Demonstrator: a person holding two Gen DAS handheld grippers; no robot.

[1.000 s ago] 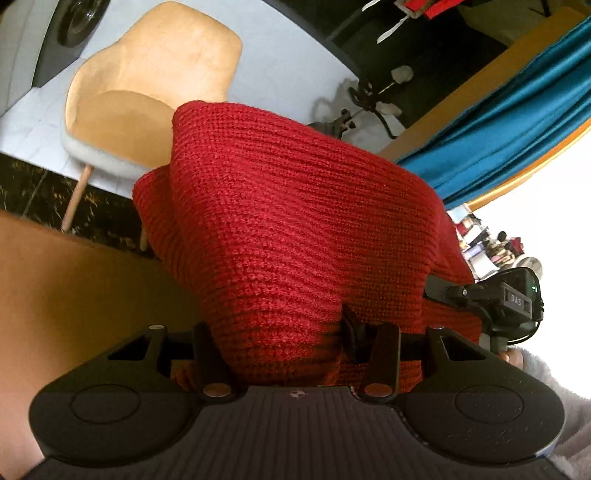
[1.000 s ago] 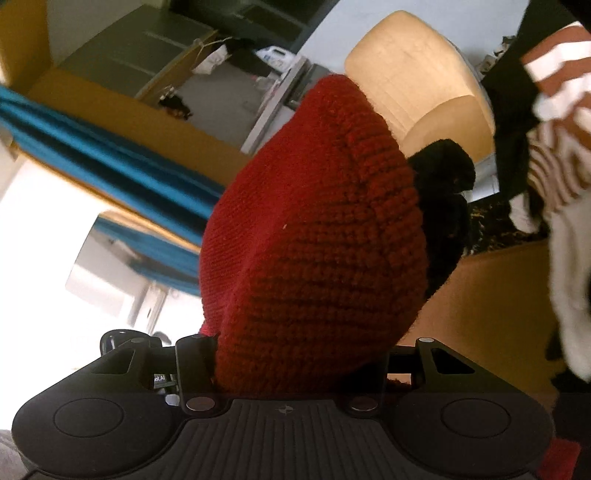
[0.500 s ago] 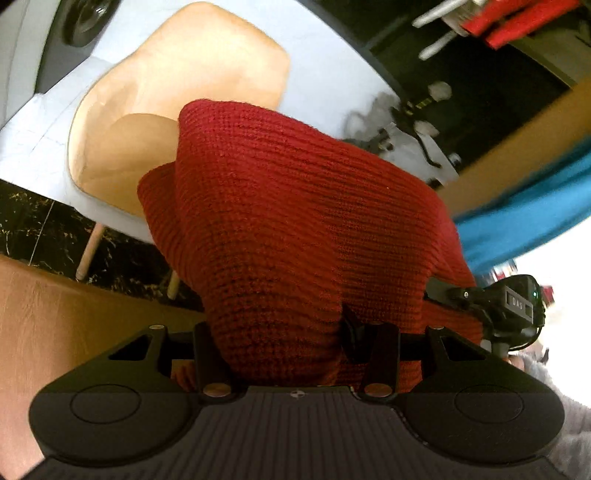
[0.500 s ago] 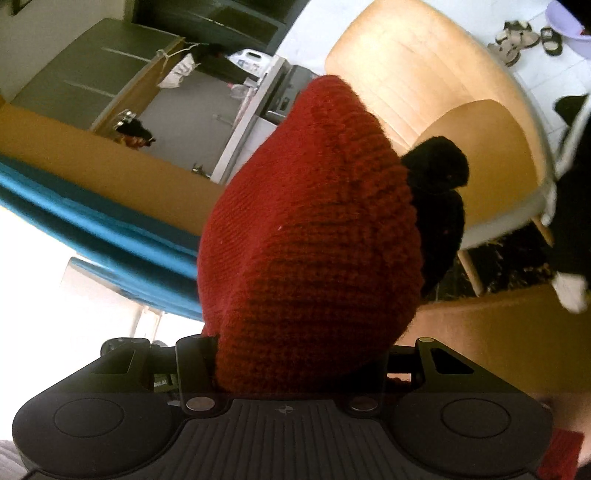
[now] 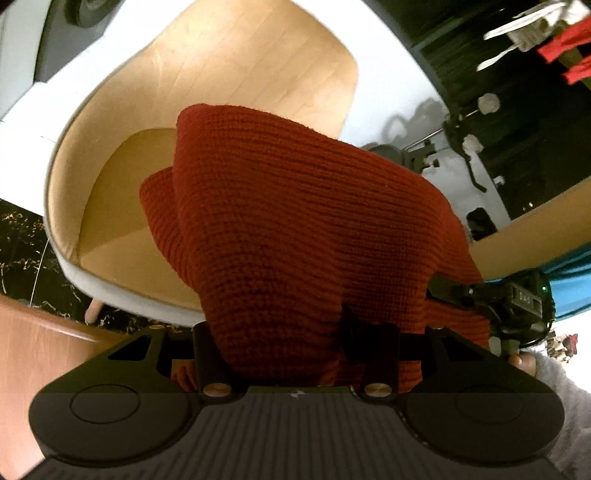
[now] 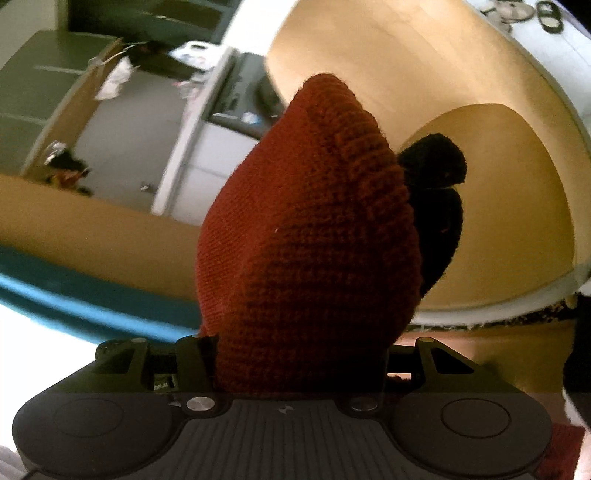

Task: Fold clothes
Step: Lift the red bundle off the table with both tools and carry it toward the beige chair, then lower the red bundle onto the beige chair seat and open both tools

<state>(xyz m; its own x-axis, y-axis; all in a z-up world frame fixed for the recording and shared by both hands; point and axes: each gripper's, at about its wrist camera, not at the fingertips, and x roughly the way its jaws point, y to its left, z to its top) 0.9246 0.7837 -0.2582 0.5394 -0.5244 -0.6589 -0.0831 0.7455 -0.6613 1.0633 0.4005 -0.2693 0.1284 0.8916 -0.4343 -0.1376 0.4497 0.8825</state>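
Both grippers' fingers (image 5: 207,354) pinch a bunched, ribbed red knit (image 5: 303,236).

A lived-in home. A tan shell chair (image 5: 229,92) on pale wooden legs stands on a white tiled floor (image 5: 391,85), with sandals (image 6: 509,11) left lying on it. Clothes hang on a drying rack (image 5: 517,33), a blue curtain (image 6: 92,299) borders a bright window, and grey cabinets (image 6: 40,85) line the wall.
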